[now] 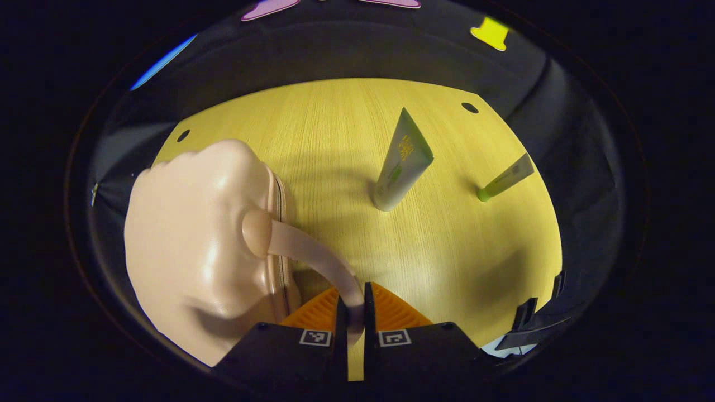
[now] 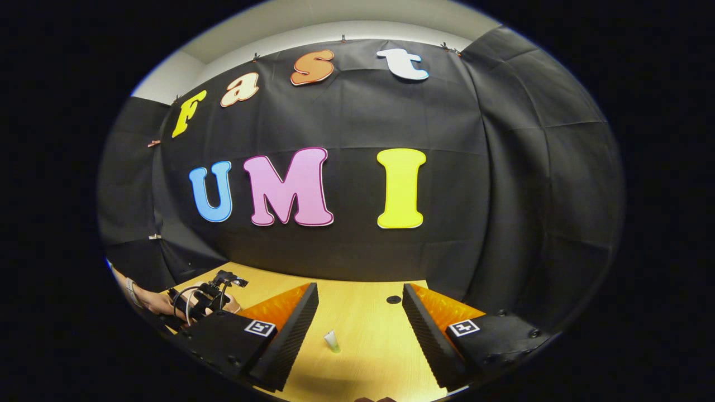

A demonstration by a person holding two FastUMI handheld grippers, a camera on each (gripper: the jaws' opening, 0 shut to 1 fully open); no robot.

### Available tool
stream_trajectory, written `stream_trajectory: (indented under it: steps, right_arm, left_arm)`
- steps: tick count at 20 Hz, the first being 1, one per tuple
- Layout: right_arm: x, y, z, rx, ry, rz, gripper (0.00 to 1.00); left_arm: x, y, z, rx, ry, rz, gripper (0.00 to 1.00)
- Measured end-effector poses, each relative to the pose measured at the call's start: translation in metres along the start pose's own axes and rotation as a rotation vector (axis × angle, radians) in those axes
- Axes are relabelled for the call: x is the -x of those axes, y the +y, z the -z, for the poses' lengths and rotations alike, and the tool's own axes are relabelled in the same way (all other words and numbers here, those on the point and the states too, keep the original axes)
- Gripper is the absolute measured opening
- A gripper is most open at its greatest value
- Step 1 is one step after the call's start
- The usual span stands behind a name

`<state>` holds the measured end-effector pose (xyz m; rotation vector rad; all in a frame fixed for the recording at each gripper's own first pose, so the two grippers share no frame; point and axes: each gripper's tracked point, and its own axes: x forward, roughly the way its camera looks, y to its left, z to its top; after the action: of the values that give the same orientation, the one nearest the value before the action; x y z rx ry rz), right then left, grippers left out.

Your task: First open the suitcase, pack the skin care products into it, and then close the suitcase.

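Note:
A pale pink hard-shell suitcase point(image 1: 195, 245) stands shut on the wooden table point(image 1: 447, 251) at the left of the left gripper view. Its curved handle point(image 1: 313, 254) runs down between the fingers of my left gripper point(image 1: 353, 310), which is shut on it. A grey-green skin care tube point(image 1: 402, 162) stands upright on its cap mid-table. A slimmer tube with a green cap point(image 1: 505, 178) stands tilted to its right. In the right gripper view my right gripper point(image 2: 360, 324) is open above the table, with a small tube point(image 2: 332, 340) standing between its fingers but farther off.
The table point(image 2: 368, 346) has round cable holes point(image 1: 470, 107) near its far corners. Black cloth walls close in behind it. In the right gripper view a person's hand point(image 2: 151, 301) holds the other gripper point(image 2: 209, 296) at the left.

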<state>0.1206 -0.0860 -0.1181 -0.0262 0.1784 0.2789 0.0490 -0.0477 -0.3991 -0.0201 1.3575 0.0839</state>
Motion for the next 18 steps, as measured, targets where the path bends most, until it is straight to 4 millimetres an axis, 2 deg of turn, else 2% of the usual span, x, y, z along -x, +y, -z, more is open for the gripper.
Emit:
stream_trajectory:
  steps: [1, 4, 7, 12, 14, 15, 18]
  right_arm:
    - [-0.002, 0.004, 0.000, -0.002, 0.005, -0.008, 0.96]
    - [-0.006, 0.015, -0.006, -0.002, -0.011, -0.037, 0.96]
    - [-0.014, 0.027, -0.009, 0.003, -0.014, -0.066, 0.96]
    - [-0.028, 0.062, -0.027, -0.008, -0.040, -0.108, 0.96]
    - [-0.030, 0.083, -0.035, -0.002, -0.058, -0.117, 0.96]
    - [-0.032, 0.093, -0.035, 0.005, -0.062, -0.117, 0.96]
    - [-0.034, 0.129, -0.039, 0.011, -0.064, -0.112, 0.96]
  left_arm:
    - [0.009, 0.002, -0.003, -0.013, -0.003, -0.001, 0.16]
    - [0.056, 0.011, -0.021, 0.012, -0.056, 0.030, 0.14]
    - [0.114, 0.042, -0.037, -0.009, -0.144, -0.005, 0.13]
    - [0.202, 0.134, -0.059, 0.078, -0.321, -0.090, 0.13]
    - [0.226, 0.181, -0.059, 0.134, -0.357, -0.114, 0.12]
    - [0.233, 0.208, -0.063, 0.146, -0.382, -0.135, 0.12]
    - [0.249, 0.293, -0.057, 0.140, -0.421, -0.239, 0.12]
